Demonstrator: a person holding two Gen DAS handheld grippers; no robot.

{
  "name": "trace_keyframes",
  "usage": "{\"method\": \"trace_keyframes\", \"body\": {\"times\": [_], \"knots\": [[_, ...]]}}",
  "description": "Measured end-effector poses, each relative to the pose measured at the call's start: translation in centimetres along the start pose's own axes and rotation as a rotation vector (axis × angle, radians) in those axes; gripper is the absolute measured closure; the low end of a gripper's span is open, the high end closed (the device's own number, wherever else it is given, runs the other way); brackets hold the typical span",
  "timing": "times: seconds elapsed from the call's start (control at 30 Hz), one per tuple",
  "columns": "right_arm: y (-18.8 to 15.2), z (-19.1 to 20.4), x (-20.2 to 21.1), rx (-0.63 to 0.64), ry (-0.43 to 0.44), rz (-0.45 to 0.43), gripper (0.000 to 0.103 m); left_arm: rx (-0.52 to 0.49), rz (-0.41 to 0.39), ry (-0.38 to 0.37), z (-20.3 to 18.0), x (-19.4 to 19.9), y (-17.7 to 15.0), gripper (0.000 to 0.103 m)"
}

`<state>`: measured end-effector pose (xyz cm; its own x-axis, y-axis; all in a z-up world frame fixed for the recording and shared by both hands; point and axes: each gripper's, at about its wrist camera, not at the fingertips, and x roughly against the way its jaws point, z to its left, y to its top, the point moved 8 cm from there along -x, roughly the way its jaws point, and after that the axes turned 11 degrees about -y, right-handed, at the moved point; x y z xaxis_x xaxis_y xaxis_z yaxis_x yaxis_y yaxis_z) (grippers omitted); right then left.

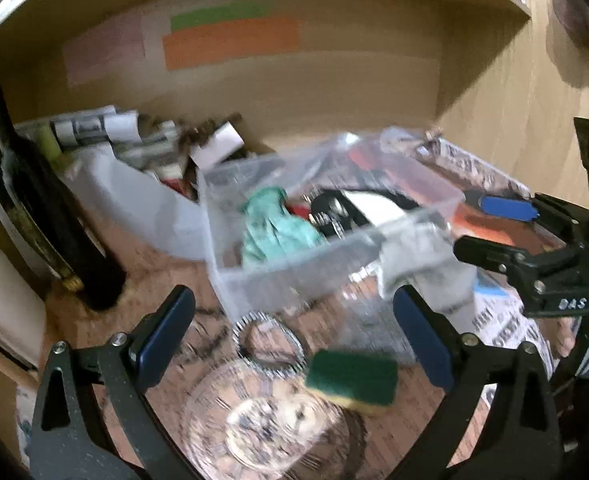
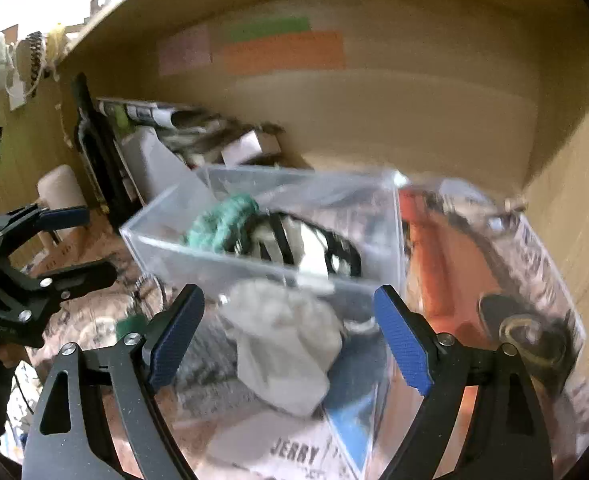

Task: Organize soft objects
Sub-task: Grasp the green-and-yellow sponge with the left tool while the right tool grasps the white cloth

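Left wrist view: the left gripper [image 1: 294, 344] fills the bottom of the frame with its blue pads spread wide and nothing between them. Below and between the pads lies a green sponge [image 1: 352, 376] with a yellow underside, resting on the rim of a clear glass dish [image 1: 214, 412]. At centre stands a clear plastic bin [image 1: 294, 268], already holding a teal cloth [image 1: 274, 228] and a black-and-white item too blurred to name. A grey cloth [image 1: 418, 260] hangs bunched just outside the bin's near right corner. The right gripper [image 1: 494, 232] enters from the right edge, released, its lower finger close beside that cloth. A dark bottle [image 1: 34, 200] stands at the left.

Right wrist view: the right gripper's fingers reach up from the bottom, apart and empty. The grey cloth [image 2: 286, 344] lies crumpled between and just ahead of them, against the bin's [image 2: 254, 256] front wall, on printed paper [image 2: 294, 456]. The left gripper [image 2: 74, 244] shows at the left edge, likewise released.

The cloth looks light, limp and yielding; it will likely sag and trail when lifted, so the thick bunched middle seems the best pinch point, not a loose edge. The sponge should be light and springy, compressing easily; a grip across its short sides should hold it, though its perch on the glass dish calls for a gentle approach.
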<state>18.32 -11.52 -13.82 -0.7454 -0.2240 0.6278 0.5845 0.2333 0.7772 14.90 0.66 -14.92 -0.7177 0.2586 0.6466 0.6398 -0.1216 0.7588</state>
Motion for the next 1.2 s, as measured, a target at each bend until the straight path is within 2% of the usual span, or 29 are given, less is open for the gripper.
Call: {"method": "trace_keyframes", "body": {"times": [0.33,0.47,0.53,0.67,0.7,0.8,0.87,1.2], "knots": [[-3.6,-0.2,-2.0,-0.029,0.010,0.101,0.019,0.061,0.084,-0.067,-1.6,-2.5,-4.8,0.002],[-4.0,0.2,-3.1,-0.017,0.012,0.139,0.035,0.067,0.095,-0.083,-2.0,-3.0,-5.9,0.006],[-4.1,0.3,-3.5,-0.017,0.015,0.149,0.043,0.068,0.109,-0.094,-2.1,-3.4,-6.1,0.021],[-4.2,0.4,-3.8,-0.023,0.023,0.151,0.064,0.088,0.113,-0.117,-1.9,-3.8,-6.3,0.031],[-4.2,0.4,-3.7,-0.025,0.023,0.147,0.070,0.088,0.114,-0.120,-1.8,-3.8,-6.2,0.037],[-4.0,0.2,-3.3,-0.037,0.024,0.126,0.086,0.094,0.104,-0.130,-1.8,-3.6,-6.2,0.040],[-3.8,0.0,-2.8,-0.047,0.021,0.104,0.092,0.102,0.094,-0.129,-1.7,-3.3,-6.1,0.040],[-1.3,-1.2,1.2,-0.083,0.012,-0.023,0.094,0.110,-0.010,-0.111,-1.1,0.0,-3.3,0.040]]}}
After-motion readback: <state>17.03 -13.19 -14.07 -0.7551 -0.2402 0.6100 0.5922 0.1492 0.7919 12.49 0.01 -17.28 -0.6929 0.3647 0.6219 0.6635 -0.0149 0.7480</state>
